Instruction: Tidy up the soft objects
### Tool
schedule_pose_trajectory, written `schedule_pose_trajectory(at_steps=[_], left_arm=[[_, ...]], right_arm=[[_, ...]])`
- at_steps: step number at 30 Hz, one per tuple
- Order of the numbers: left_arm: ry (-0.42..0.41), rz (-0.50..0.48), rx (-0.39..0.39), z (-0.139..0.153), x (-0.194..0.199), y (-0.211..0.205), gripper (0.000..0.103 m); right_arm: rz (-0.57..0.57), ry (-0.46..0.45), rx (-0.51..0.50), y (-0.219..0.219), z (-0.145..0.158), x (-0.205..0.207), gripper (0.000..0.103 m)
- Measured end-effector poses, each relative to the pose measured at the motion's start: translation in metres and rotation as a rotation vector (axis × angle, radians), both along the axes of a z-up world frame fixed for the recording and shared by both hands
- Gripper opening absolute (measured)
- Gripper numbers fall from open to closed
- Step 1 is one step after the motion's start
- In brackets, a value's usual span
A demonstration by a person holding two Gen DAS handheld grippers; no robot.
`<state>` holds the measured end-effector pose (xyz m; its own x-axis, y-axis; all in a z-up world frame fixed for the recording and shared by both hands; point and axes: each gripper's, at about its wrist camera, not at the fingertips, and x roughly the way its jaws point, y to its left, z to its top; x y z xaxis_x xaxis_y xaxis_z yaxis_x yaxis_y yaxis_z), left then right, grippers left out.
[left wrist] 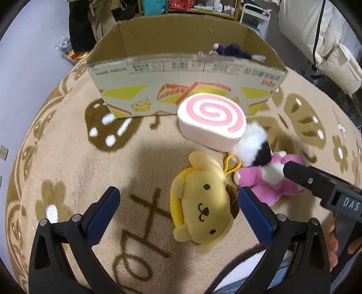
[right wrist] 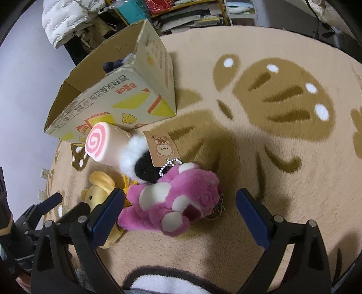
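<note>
A yellow dog plush lies on the rug between the open fingers of my left gripper, nearer the right finger. The pink bear plush lies between the open fingers of my right gripper, close to the left finger; the same pink bear shows in the left wrist view with a right gripper finger resting over it. A black-and-white fluffy toy and a pink-swirl roll cushion lie just beyond. The open cardboard box holds a dark plush.
Everything sits on a beige rug with brown patterns. A paper tag and ball chain hang from the pink bear. Shelves, clothing and a white padded jacket stand behind the box. Purple floor lies left of the rug.
</note>
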<state>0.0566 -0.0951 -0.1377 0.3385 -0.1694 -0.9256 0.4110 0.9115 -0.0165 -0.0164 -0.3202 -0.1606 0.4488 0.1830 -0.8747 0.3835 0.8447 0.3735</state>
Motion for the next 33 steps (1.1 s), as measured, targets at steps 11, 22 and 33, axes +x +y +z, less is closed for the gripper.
schedule_pose_trajectory(at_steps=[11, 22, 33], left_arm=[[0.046, 0.010, 0.028, -0.020, 0.004, -0.003, 0.102], [0.077, 0.010, 0.033, -0.031, 0.004, -0.007, 0.102], [0.125, 0.003, -0.024, -0.035, -0.002, -0.010, 0.075]], right_arm=[[0.011, 0.072, 0.060, 0.002, -0.020, 0.006, 0.081], [0.023, 0.068, 0.068, 0.007, -0.026, 0.011, 0.081], [0.041, 0.031, 0.008, 0.018, -0.021, 0.012, 0.079]])
